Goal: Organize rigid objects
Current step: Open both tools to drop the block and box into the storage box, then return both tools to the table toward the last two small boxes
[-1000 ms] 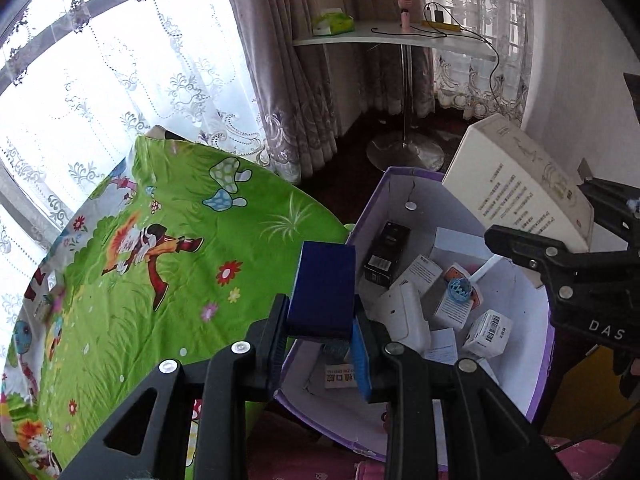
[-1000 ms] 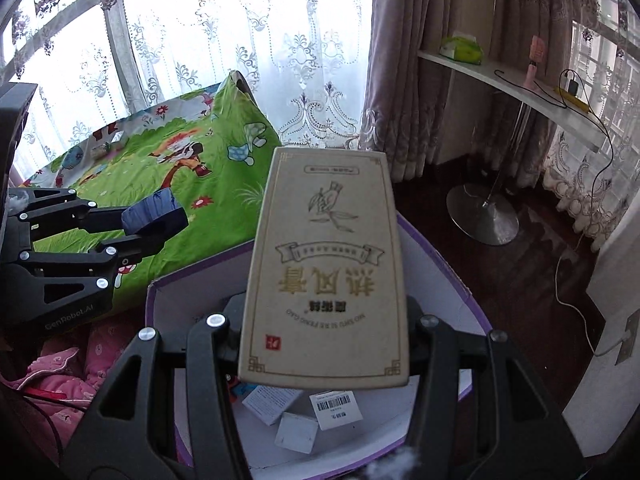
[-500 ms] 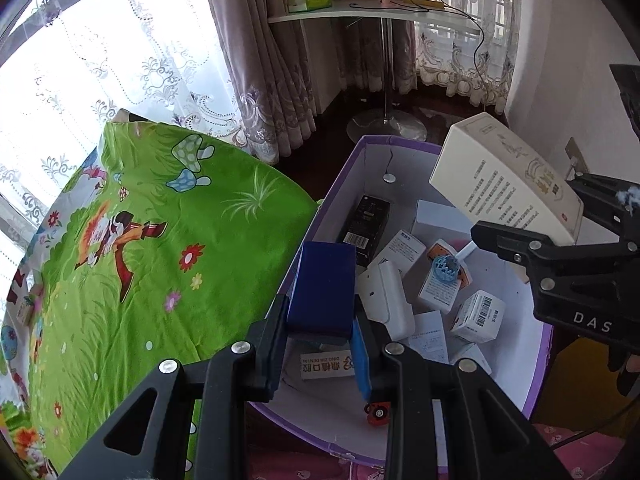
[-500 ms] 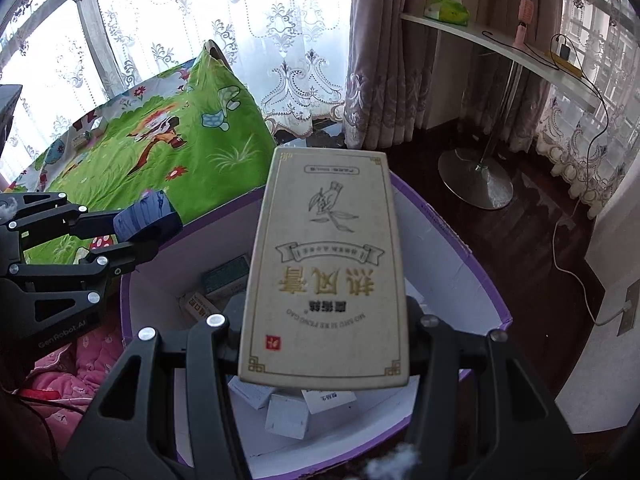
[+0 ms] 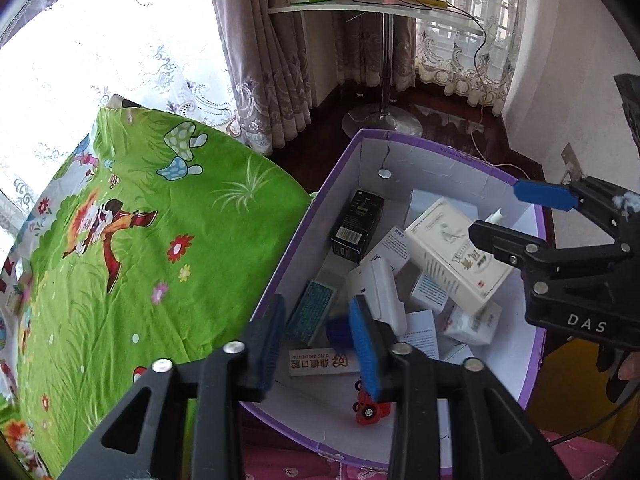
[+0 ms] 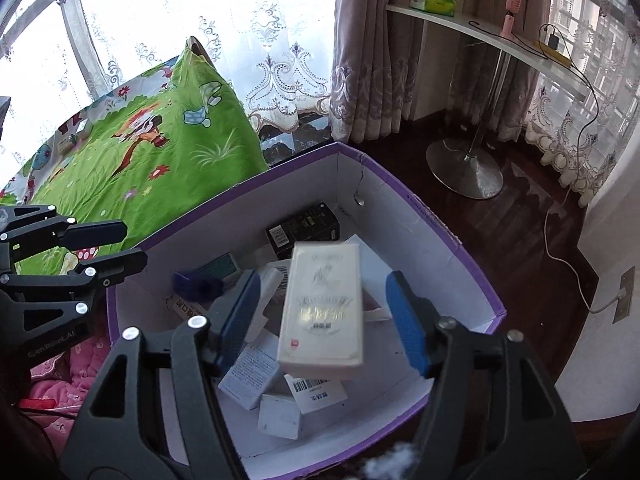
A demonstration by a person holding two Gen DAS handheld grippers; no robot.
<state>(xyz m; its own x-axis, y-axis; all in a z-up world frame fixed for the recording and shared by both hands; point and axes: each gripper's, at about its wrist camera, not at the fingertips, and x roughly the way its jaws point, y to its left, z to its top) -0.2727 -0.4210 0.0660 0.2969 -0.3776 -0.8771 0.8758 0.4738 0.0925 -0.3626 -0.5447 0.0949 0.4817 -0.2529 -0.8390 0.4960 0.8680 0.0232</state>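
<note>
A purple-rimmed white cardboard box (image 5: 448,152) (image 6: 436,220) holds several small boxes. My left gripper (image 5: 318,328) is open and empty over its near left corner. A dark blue box (image 5: 336,330) (image 6: 198,284), blurred, lies just below it in the box. My right gripper (image 6: 324,312) is open over the box. The large cream box (image 6: 322,304) (image 5: 456,252), blurred, sits free between its fingers on top of the pile. A black box (image 5: 356,220) lies at the far side.
A green cartoon-print quilt (image 5: 132,248) (image 6: 152,160) lies left of the box. A pink quilt (image 6: 68,368) is under the box's near side. A round table on a metal stand (image 5: 380,56) and a wall cable (image 6: 568,256) are beyond it. A red toy car (image 5: 370,408) sits in the box.
Both grippers have opened. The dark blue box has dropped from the left gripper into the box, and the cream box has dropped from the right gripper onto the pile.
</note>
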